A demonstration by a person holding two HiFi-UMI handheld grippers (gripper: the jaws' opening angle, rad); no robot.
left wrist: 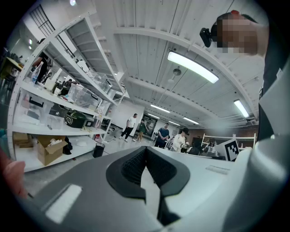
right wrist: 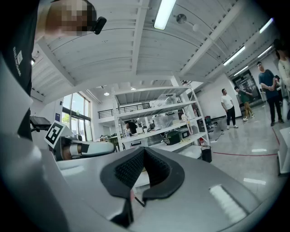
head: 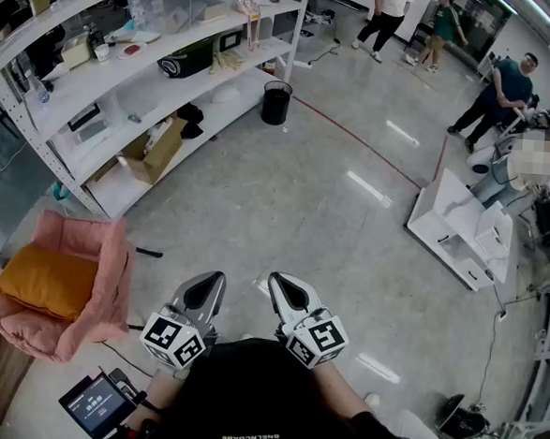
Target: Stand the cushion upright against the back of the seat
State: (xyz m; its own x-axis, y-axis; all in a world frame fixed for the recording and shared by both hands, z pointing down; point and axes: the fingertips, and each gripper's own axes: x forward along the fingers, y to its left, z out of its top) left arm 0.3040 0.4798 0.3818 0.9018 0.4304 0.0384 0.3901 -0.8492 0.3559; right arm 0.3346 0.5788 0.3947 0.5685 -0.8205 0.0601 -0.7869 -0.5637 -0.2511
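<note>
Cushion (head: 45,280), orange, lies flat on the seat of a pink armchair (head: 107,277) at the lower left of the head view, near a white shelf rack (head: 124,91). Well apart from it, close to the person's body, the left gripper (head: 211,280) and right gripper (head: 282,282) sit side by side above the grey floor (head: 305,197). Each has its jaws pressed together with nothing between them (each gripper's own view shows the dark pads meeting).

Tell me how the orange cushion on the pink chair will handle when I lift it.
Probably soft and light: the orange cushion looks plump, with rounded edges. Stood on edge, it may slump unless the back of the pink chair props it.
</note>
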